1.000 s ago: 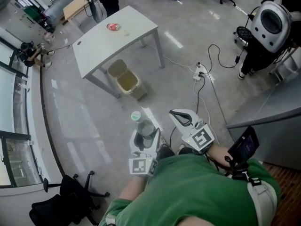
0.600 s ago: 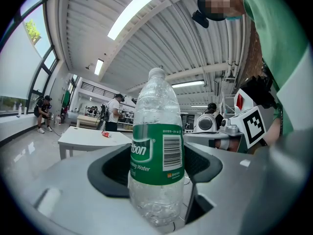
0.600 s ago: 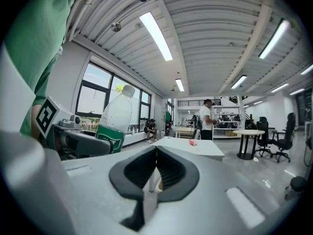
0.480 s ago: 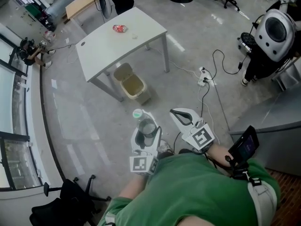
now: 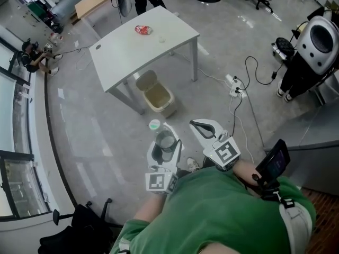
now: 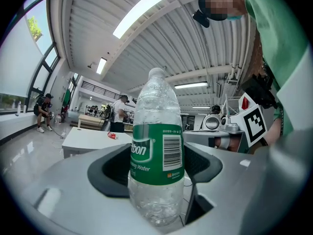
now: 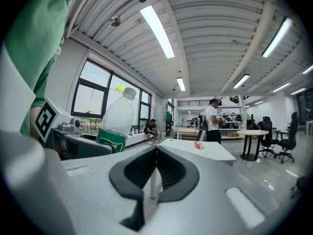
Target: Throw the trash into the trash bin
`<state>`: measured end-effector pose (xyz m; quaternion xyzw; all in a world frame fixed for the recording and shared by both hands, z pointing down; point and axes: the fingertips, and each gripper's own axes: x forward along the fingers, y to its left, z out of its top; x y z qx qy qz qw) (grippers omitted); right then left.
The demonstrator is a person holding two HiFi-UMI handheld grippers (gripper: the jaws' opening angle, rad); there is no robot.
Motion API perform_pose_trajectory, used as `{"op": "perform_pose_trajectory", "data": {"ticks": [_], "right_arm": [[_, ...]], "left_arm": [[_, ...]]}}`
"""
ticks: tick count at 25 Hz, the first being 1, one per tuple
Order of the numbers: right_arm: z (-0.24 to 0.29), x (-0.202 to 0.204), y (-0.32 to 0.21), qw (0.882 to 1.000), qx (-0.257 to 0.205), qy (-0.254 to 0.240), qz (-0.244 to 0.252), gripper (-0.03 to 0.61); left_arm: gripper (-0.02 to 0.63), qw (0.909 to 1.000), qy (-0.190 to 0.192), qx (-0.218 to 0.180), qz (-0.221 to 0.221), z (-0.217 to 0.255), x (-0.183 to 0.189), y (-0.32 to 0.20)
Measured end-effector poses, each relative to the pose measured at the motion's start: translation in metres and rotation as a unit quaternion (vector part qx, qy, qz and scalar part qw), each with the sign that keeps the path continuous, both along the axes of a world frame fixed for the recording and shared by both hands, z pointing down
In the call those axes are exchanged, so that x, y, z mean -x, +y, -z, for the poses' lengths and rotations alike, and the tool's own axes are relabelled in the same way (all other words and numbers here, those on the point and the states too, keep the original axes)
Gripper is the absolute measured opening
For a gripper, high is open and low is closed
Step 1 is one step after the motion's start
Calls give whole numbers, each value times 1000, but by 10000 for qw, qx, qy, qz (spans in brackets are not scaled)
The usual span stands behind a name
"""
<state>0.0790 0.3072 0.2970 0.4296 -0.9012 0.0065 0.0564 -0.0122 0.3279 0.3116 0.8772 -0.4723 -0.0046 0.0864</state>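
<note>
On the green label [image 6: 155, 153] of the clear bottle [image 6: 155, 97], the white letters "tbon" are read at the label's left edge, the word's start being turned out of sight, with "Water" printed below them. A barcode [image 6: 172, 151] is printed beside them, its digits too small to be read. A black-and-white square marker [image 5: 157, 182] is carried on the left gripper [image 5: 164, 141], and another square marker [image 5: 226, 153] on the right gripper [image 5: 197, 125].
</note>
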Motion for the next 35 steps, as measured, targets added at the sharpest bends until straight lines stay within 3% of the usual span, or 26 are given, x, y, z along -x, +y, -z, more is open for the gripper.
{"op": "perform_pose_trajectory", "data": {"ticks": [9, 18, 26, 35], "right_arm": [[-3, 13, -22, 9999, 99, 57, 10, 5], [-6, 19, -73, 9995, 84, 15, 292, 4], [-5, 5, -149, 9982, 86, -149, 571, 5], [-13, -17, -222, 9949, 64, -109, 1006, 4]], "left_arm": [[328, 9997, 190, 146, 94, -9, 13, -16], [328, 9993, 68, 154, 347, -12, 20, -63], [328, 9965, -148, 369, 741, -15, 8, -134], [328, 9937, -358, 288, 1026, -15, -20, -200]]}}
